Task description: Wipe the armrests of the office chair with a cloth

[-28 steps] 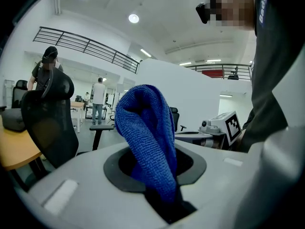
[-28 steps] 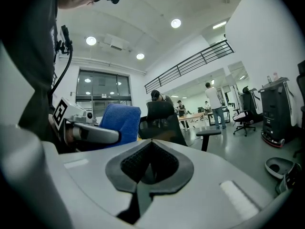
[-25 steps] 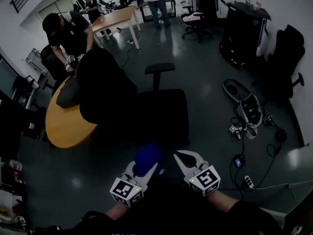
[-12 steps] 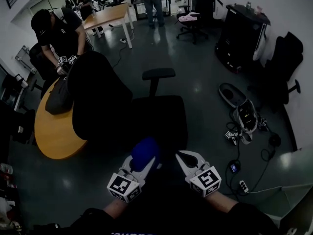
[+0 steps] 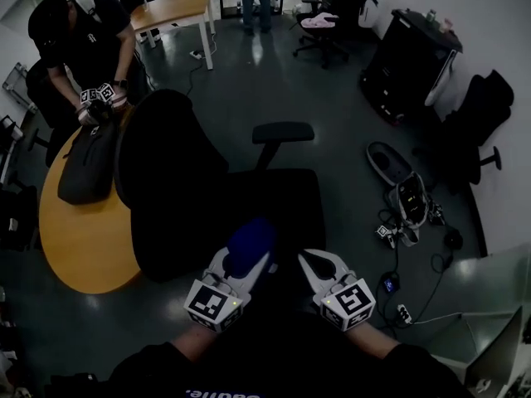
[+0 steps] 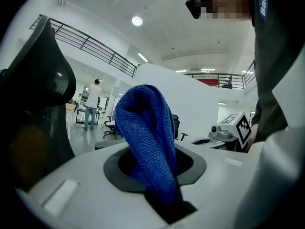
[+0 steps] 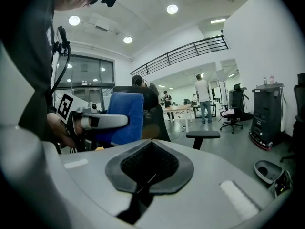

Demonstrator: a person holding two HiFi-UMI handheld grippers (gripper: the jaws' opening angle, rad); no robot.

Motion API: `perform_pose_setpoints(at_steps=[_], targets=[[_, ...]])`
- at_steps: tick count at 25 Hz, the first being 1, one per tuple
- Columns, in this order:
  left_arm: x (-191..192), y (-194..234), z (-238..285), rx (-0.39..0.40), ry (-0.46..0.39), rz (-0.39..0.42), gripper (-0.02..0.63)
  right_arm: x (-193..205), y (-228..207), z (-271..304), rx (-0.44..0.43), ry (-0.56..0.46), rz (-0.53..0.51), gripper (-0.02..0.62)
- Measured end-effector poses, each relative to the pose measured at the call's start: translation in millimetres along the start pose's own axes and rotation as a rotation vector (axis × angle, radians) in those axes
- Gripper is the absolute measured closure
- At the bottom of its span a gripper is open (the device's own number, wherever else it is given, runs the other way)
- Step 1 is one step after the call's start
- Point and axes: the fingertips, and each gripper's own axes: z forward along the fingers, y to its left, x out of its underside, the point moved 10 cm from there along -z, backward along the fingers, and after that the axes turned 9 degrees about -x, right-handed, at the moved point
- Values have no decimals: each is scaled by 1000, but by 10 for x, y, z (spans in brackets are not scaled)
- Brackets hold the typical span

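Holding the blue knitted cloth clamped tight in the left hand-held gripper, with a fat wad sticking out past the jaws, so the grip looks sorted. The right hand-held gripper is pinched closed on nothing, parked at 3 o'clock of the left one. Both hang over the 6 o'clock edge of the black office chair, and the cloth isn't on an armrest yet as far as I can tell.

The only one I can see clearly is the black padded armrest, across the seat at 12 o'clock. The near one is lost in the dark under the grippers.

My take on doing the wipe well:
- Lay the loose wad flat on the pad so fabric touches it, not the plastic jaws.
- Drag along the length of the pad in overlapping passes, then do the edges.
- The chair will probably swivel, so bracing it with the free right one could help.
- Keep the squeeze on, or the cloth may slide out mid-stroke.
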Motion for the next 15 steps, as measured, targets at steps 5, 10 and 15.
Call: perform_pose_setpoints(at_steps=[5, 10, 15], targets=[[-13, 317, 115, 48, -5, -35, 478, -157, -56, 312, 44, 18, -13, 591], [-15, 480, 227, 30, -10, -55, 478, -180, -223, 441, 61, 27, -7, 591], [-4, 565, 407, -33, -4, -57, 479, -149, -476, 556, 20, 30, 13, 591]])
